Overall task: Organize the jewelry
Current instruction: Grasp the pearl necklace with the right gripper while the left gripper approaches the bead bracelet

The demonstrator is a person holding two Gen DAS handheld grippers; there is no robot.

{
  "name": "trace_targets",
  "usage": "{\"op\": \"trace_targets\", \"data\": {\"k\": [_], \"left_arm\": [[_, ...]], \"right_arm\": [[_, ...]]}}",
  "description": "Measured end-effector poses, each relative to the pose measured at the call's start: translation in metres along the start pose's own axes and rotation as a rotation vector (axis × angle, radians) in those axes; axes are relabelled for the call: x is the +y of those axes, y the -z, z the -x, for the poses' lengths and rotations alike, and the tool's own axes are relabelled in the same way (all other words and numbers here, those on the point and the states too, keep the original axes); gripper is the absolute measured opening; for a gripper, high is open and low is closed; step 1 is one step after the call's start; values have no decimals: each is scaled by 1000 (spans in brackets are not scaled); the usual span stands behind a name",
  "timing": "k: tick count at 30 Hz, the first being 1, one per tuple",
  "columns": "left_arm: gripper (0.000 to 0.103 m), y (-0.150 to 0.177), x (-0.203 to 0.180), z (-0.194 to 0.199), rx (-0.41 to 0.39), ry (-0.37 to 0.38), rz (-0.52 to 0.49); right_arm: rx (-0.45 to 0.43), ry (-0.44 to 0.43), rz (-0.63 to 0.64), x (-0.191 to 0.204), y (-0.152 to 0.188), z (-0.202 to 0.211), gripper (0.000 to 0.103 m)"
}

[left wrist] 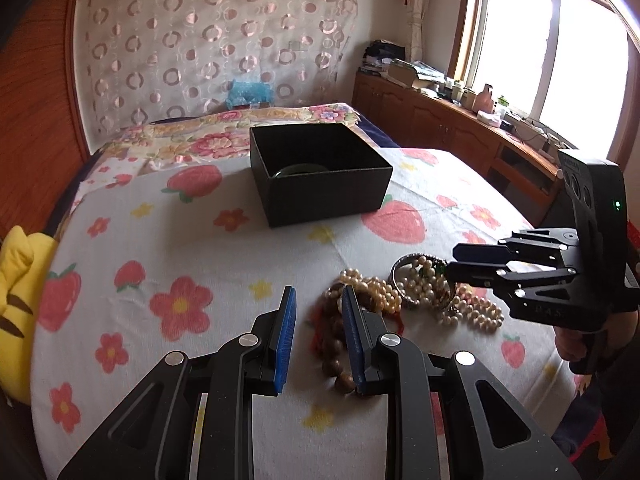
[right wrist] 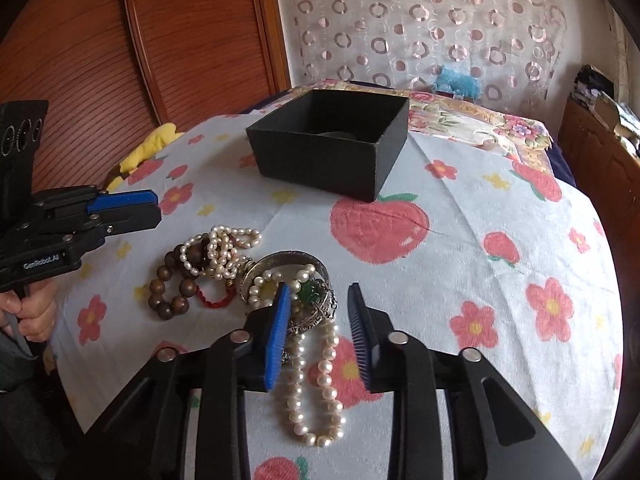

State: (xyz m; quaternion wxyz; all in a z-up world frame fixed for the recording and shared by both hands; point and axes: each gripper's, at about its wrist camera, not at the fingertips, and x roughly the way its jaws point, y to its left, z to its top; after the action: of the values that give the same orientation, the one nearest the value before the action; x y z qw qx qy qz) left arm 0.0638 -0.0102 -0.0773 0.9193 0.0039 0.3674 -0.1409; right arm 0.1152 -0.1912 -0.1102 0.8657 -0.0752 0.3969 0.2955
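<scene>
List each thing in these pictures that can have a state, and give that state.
black box: lid off, a dark bangle inside
left gripper: jaws open, empty
right gripper: jaws open, empty
pearl necklace: loose on the cloth
wooden bead bracelet: on the cloth, outside the box

Left gripper (left wrist: 316, 336) is level, jaws parted. Right gripper (right wrist: 318, 334) tilts down, jaws parted wider. Neither holds anything.

Daylight enters through the window (left wrist: 548, 40), which is overexposed to white. Shadows on the bedspread (left wrist: 200, 264) are soft. Both fisheye views bend strongly at the edges, with dark vignetted corners.
</scene>
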Motion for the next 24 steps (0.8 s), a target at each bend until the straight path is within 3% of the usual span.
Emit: {"op": "trace_targets", "data": {"k": [11, 24], "left_arm": [[22, 3, -2, 0, 5, 4, 5], [22, 9, -2, 1, 16, 6, 6]], "right_arm": [[6, 12, 19, 1, -1, -2, 7], [-62, 50, 32, -2, -12, 22, 7]]}}
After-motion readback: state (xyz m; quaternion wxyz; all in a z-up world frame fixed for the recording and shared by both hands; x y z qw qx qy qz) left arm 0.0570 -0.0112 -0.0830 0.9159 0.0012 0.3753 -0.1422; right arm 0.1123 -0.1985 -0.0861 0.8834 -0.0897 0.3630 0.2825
